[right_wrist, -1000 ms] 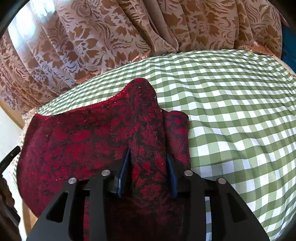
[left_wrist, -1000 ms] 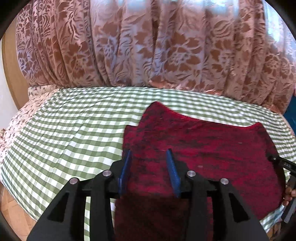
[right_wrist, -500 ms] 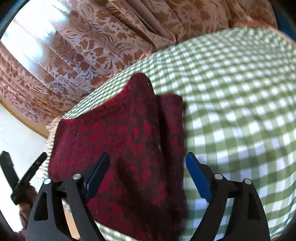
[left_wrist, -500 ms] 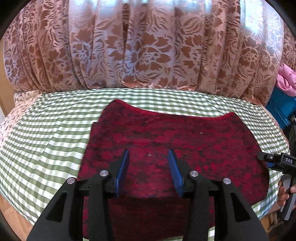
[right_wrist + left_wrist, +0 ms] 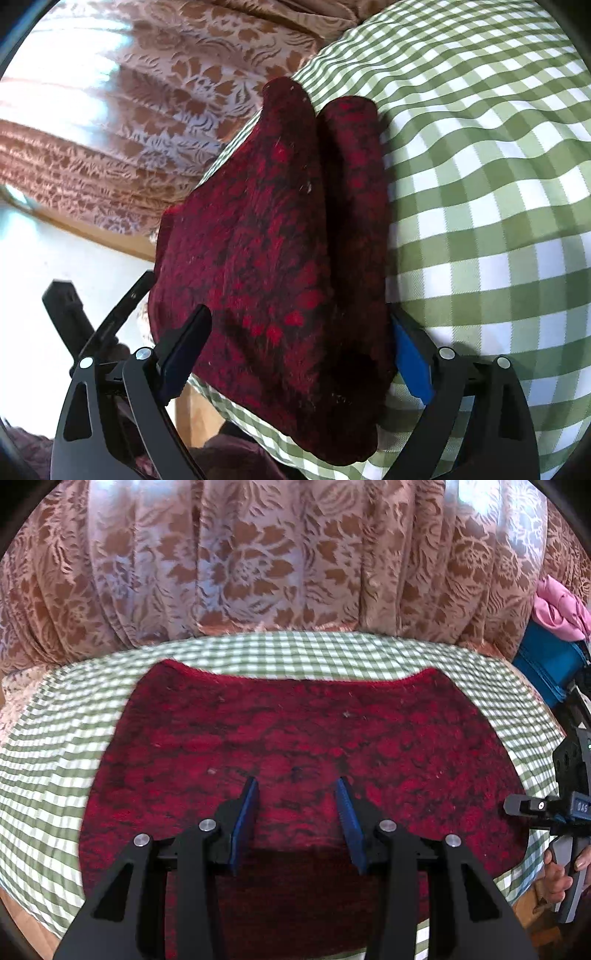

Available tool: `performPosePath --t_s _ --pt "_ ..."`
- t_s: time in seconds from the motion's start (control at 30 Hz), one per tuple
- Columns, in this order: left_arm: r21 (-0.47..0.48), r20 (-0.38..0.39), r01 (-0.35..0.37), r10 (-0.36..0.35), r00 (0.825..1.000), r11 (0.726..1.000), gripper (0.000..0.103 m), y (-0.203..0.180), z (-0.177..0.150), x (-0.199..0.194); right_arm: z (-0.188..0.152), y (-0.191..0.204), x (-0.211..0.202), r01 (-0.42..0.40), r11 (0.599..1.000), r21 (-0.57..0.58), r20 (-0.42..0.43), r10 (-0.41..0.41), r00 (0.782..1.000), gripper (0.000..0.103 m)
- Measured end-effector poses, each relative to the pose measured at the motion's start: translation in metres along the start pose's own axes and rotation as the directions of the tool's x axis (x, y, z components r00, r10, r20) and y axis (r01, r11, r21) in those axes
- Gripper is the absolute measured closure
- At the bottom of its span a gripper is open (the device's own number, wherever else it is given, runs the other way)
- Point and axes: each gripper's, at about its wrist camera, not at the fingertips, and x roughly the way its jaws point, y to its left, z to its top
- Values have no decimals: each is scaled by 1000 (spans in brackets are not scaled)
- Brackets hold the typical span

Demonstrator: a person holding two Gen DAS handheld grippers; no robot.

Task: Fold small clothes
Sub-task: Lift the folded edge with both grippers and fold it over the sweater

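A dark red garment (image 5: pixel 295 731) with a black pattern lies flat on the green-checked surface (image 5: pixel 55 760), its scalloped far edge toward the floral curtain (image 5: pixel 258 554). Its near edge is cut off behind the left hand-held gripper (image 5: pixel 295 812), which hovers over the cloth with fingers partly apart and nothing between them. In the right wrist view the garment (image 5: pixel 266 240) shows a folded strip along its right side; whether this is a sleeve cannot be told. The right hand-held gripper (image 5: pixel 295 354) is spread wide, straddling the garment's corner at the surface's (image 5: pixel 480 184) edge; contact cannot be made out. A pink cloth (image 5: pixel 557 605) sits on a blue bin (image 5: pixel 546 664), partly cropped.
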Motion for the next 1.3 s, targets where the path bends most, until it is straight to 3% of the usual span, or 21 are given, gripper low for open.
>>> performPosePath --t_s 0.13,0.3,0.63,0.8,1.07,1.3 --pt "15 -36 -23 24 999 1000 59 -5 -4 15 -2 9 8 -45 999 -20 -25 44 999 14" --pt "17 -45 -27 28 999 999 59 -3 -5 19 -4 17 26 -12 998 -55 -31 10 999 40" --pt "22 -39 -33 34 999 999 59 -2 -4 20 -5 17 24 -18 999 -48 -23 16 1000 41" --pt "11 -38 -26 26 999 1000 59 0 -5 20 -7 30 21 16 996 -87 -5 -17 1000 56" --pt "-23 -29 4 -5 1000 1000 59 8 -8 21 -4 64 10 47 987 -152 25 -43 999 65" --pt "-59 -23 49 -50 998 997 60 16 -11 21 3 113 -2 25 973 -229 52 -13 999 69"
